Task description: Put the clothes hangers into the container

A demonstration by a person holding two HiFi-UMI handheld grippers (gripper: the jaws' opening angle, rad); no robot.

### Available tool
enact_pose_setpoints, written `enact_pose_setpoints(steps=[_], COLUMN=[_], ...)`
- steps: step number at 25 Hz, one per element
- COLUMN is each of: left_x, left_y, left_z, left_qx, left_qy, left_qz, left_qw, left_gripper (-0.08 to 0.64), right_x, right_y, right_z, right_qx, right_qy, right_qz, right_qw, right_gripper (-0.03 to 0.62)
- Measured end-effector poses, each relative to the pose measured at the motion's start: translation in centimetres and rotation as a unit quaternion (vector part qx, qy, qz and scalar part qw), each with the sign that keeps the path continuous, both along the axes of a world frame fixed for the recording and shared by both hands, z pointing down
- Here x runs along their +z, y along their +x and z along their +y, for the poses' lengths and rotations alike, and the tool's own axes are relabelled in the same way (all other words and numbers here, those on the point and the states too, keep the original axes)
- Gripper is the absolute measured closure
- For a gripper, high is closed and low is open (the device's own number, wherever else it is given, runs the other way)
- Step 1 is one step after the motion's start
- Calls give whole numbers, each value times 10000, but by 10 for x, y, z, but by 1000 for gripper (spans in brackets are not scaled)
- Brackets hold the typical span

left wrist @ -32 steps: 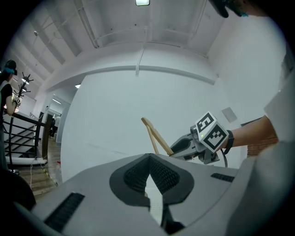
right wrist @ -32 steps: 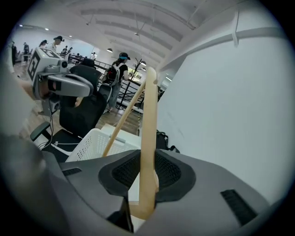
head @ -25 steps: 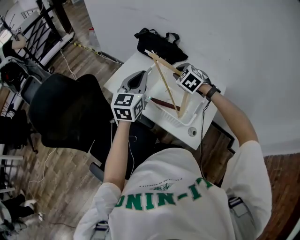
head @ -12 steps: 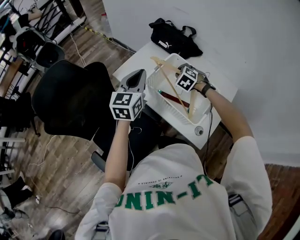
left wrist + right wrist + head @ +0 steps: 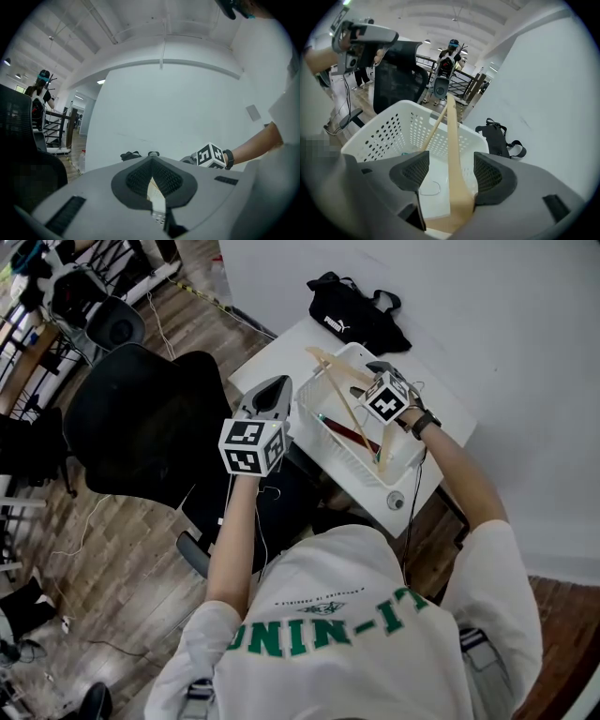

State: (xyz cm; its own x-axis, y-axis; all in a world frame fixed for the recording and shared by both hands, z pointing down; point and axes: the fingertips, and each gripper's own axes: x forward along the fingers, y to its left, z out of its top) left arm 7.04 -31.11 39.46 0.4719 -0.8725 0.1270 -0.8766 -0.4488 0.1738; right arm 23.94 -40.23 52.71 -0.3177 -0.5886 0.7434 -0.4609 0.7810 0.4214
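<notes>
A white perforated basket [image 5: 336, 450] stands on the small white table [image 5: 448, 420]. A light wooden hanger [image 5: 334, 369] leans in it, one end over the far rim, beside a dark red hanger [image 5: 352, 434] on the bottom. My right gripper [image 5: 373, 372] hovers over the basket's far right side. In the right gripper view its jaws [image 5: 450, 171] are opening; the wooden hanger [image 5: 453, 140] runs between the pads, which stand well apart, over the basket [image 5: 384, 136]. My left gripper [image 5: 274, 384] stays shut and empty by the basket's left edge, its pads [image 5: 152, 161] meeting at the tip.
A black bag [image 5: 361, 320] lies at the table's far end by the white wall, also visible in the right gripper view [image 5: 499, 140]. A black office chair [image 5: 141, 427] stands left of the table. A small round object [image 5: 397, 501] sits near the table's front corner.
The wooden hanger has come down from above the basket's rim to lean inside it, and my right gripper has shifted slightly toward the far right. The left gripper has stayed put.
</notes>
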Motion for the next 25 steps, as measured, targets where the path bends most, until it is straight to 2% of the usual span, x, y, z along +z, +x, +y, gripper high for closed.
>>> enact_pose_setpoints(steps=[8, 13, 19, 25], left_x=[-5, -2, 14, 51], left_y=[-18, -41, -87, -146], left_z=[24, 47, 88, 137], left_qx=[-271, -528, -1150, -1831], left_qy=[35, 33, -93, -235], left_qz=[-63, -115, -112, -173], left_qw=[9996, 9985, 9933, 9827], left_gripper=[555, 555, 555, 555], right_x=[-59, -84, -81, -36], right_y=[-32, -72, -141, -210], right_z=[37, 69, 113, 155], right_qx=[-197, -599, -1293, -1845], right_qy=[95, 60, -234, -693], right_qz=[-902, -1268, -1429, -1295], right_qw=[9957, 9901, 9810, 9718], right_gripper=[285, 287, 287, 287])
